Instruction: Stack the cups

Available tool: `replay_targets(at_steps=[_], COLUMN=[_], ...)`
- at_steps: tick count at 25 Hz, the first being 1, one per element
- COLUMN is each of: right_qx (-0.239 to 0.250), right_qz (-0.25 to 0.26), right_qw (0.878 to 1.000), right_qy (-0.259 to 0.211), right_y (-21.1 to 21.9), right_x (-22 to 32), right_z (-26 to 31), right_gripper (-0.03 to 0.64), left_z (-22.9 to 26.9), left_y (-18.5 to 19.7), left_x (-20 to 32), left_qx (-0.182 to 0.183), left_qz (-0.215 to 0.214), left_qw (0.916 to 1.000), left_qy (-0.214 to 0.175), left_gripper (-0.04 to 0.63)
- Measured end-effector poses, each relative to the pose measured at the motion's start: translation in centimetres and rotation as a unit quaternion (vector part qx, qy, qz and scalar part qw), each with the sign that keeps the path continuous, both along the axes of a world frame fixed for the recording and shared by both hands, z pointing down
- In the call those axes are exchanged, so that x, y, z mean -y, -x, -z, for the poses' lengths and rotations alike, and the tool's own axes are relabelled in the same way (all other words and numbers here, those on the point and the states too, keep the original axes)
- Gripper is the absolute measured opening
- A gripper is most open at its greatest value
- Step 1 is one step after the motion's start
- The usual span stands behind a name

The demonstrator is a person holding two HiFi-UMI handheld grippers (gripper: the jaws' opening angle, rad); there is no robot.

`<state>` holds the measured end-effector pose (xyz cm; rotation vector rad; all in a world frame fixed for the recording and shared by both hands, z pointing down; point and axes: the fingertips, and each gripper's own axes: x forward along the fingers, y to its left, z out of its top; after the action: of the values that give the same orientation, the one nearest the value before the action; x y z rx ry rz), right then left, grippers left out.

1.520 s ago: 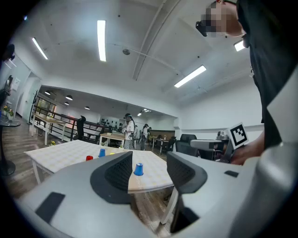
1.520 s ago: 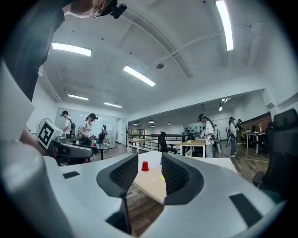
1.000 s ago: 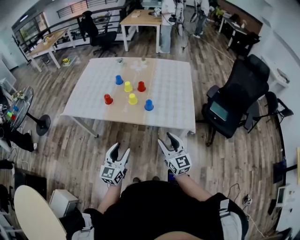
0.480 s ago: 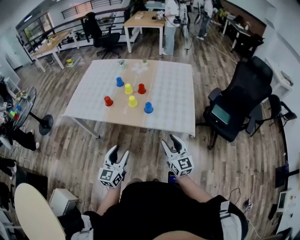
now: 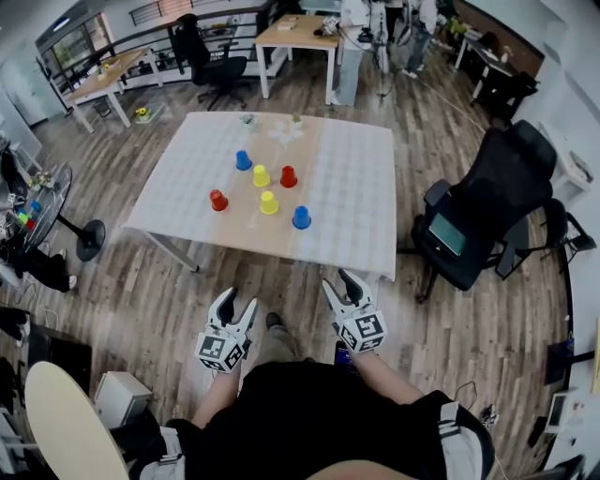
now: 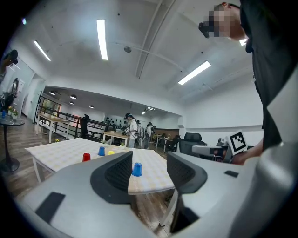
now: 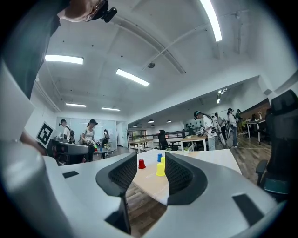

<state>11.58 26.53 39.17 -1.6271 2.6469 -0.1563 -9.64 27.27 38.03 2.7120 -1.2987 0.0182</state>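
Note:
Several small cups stand upside down on the white table (image 5: 349, 187): blue (image 5: 244, 160), yellow (image 5: 262, 175), red (image 5: 288, 176), red (image 5: 218, 200), yellow (image 5: 269, 202) and blue (image 5: 301, 217). Both grippers hang level over the wooden floor, short of the table's near edge. My left gripper (image 5: 236, 302) is open and empty; along its jaws (image 6: 149, 172) I see the near blue cup (image 6: 136, 169) far off. My right gripper (image 5: 338, 281) is open, its jaws have just been closing a little with nothing between them (image 7: 151, 174); a red cup (image 7: 141, 163) and a yellow cup (image 7: 160, 169) show beyond.
A black office chair (image 5: 478, 202) stands right of the table. Desks and standing people (image 5: 356, 28) fill the back of the room. A round side table (image 5: 28, 206) with small items is at the left. A pale round seat (image 5: 66, 422) is by my left side.
The table sits slightly nearer in the head view, and a shoe now shows between the grippers. The right jaws stand a little narrower. The cups have not moved.

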Motion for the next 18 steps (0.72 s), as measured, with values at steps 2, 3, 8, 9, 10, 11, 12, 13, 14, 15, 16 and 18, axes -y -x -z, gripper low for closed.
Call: replay_targets(at_steps=[2, 3, 8, 9, 10, 11, 12, 13, 14, 15, 16, 18], right_qx=[-0.006, -0.01, -0.033, -0.037, -0.04, -0.043, -0.045, -0.046, -0.047, -0.049, -0.051, -0.053], right_qz=[0.0, -0.001, -0.01, -0.011, -0.012, -0.013, -0.016, -0.019, -0.022, -0.024, -0.026, -0.029], right_qw=[1.0, 1.0, 0.999, 0.999, 0.999, 0.999, 0.999, 0.999, 0.998, 0.998, 0.998, 0.998], right_qy=[0.0, 0.0, 0.013, 0.013, 0.013, 0.015, 0.018, 0.02, 0.021, 0.02, 0.019, 0.017], right_y=[0.3, 0.3, -0.1, 0.0, 0.2, 0.4, 0.5, 0.7, 0.8, 1.1, 1.3, 1.8], right_x=[1.5, 2.2, 6.6, 7.8, 9.1, 10.4, 11.7, 13.0, 14.2, 15.4, 16.6, 18.8], right_z=[0.0, 0.0, -0.6, -0.6, -0.5, -0.5, -0.5, -0.4, -0.2, 0.1, 0.3, 0.9], right_gripper=[0.178, 0.178, 0.179, 0.179, 0.179, 0.179, 0.179, 0.179, 0.179, 0.179, 0.179, 0.179], left_z=[-0.2, -0.4, -0.6, -0.6, -0.5, -0.6, -0.7, -0.9, -1.1, -1.1, -0.9, -0.6], left_y=[0.4, 0.5, 0.9, 1.2, 1.7, 2.2, 2.7, 3.2, 3.5, 3.8, 4.1, 4.6], left_x=[1.7, 2.6, 7.4, 8.7, 10.1, 11.5, 12.8, 14.0, 15.2, 16.4, 17.7, 20.2], left_qx=[-0.003, -0.005, -0.006, -0.006, -0.007, -0.011, -0.015, -0.016, -0.015, -0.013, -0.013, -0.013], left_qz=[0.002, 0.002, -0.006, -0.006, -0.005, -0.003, -0.001, -0.002, -0.004, -0.007, -0.011, -0.017], left_qw=[1.0, 1.0, 1.0, 1.0, 0.9999, 0.9999, 0.9999, 0.9999, 0.9999, 0.9999, 0.9999, 0.9998], left_qy=[0.0, 0.0, -0.002, -0.005, -0.006, -0.004, 0.0, 0.003, 0.004, 0.004, 0.004, 0.002], left_gripper=[0.212, 0.212, 0.212, 0.212, 0.213, 0.212, 0.212, 0.212, 0.212, 0.212, 0.212, 0.212])
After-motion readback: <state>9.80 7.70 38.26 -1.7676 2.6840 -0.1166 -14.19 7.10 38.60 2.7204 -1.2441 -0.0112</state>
